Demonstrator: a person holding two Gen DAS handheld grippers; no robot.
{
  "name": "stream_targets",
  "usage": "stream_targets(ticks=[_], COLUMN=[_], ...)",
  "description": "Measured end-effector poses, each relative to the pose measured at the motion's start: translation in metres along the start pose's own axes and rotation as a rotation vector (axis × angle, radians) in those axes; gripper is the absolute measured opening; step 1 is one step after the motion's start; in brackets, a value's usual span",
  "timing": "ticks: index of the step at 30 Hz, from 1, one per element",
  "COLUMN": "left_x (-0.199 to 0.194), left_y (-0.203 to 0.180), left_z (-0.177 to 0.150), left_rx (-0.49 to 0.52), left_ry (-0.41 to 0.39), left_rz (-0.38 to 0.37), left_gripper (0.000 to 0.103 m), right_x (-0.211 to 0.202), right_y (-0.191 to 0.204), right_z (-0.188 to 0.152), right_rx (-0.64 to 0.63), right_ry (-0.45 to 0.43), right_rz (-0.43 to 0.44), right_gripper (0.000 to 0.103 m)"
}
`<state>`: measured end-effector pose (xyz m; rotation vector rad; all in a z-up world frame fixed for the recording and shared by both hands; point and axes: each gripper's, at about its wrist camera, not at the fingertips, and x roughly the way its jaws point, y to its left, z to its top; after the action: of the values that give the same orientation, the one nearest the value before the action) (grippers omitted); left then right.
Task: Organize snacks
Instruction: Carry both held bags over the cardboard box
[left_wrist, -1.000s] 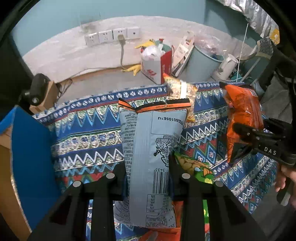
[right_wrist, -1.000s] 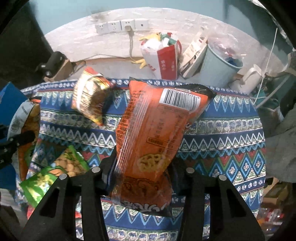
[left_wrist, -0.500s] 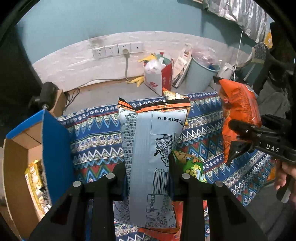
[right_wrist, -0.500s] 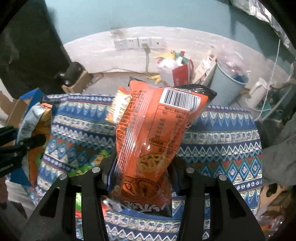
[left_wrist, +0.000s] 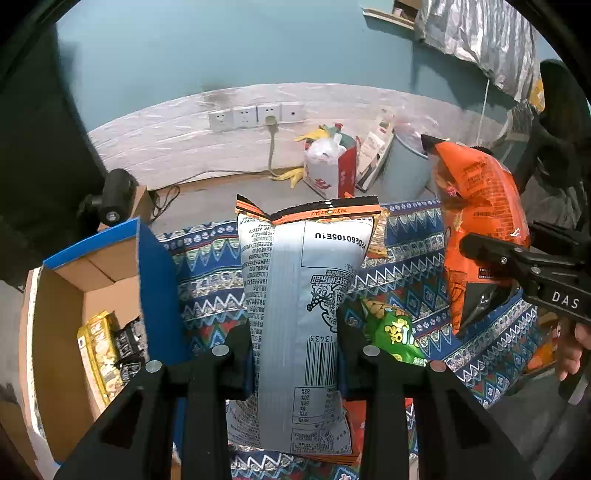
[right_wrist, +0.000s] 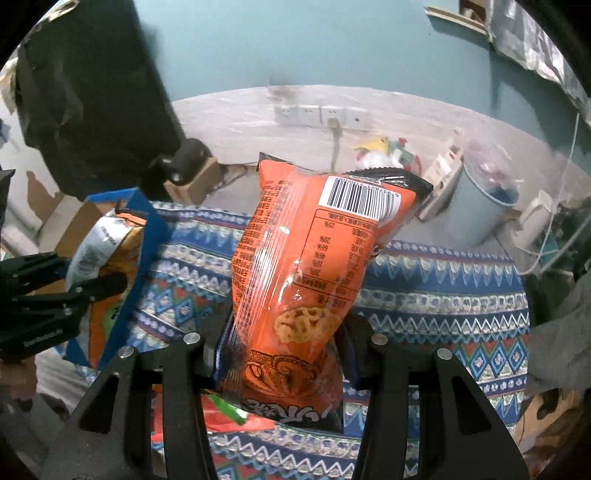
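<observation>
Both bags lifted higher since half a second ago; more of the box's inside now in view. Left gripper clamped on the silver bag, held upright, barcode side facing the camera, above the table's left edge. Right gripper clamped on the orange bag, upright, tilted right, over the patterned cloth. Green bag lying on the cloth between them. Open box beside the left edge, yellow packet and dark packets inside. Bucket on floor beyond.
</observation>
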<state>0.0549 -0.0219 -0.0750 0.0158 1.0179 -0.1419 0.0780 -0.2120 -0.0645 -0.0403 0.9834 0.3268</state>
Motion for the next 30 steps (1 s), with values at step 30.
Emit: stream_targets(ticks=[30], left_x=[-0.055], left_y=[0.117], left_z=[-0.036], left_rx=[-0.201], left_ry=[-0.079], left_rz=[0.097], left_gripper=[0.032], right_x=[0.032], right_y=[0.136], right_z=[0.040], right_rx=[-0.193], right_ry=[0.006], right_rz=[0.162], right_gripper=[0.046])
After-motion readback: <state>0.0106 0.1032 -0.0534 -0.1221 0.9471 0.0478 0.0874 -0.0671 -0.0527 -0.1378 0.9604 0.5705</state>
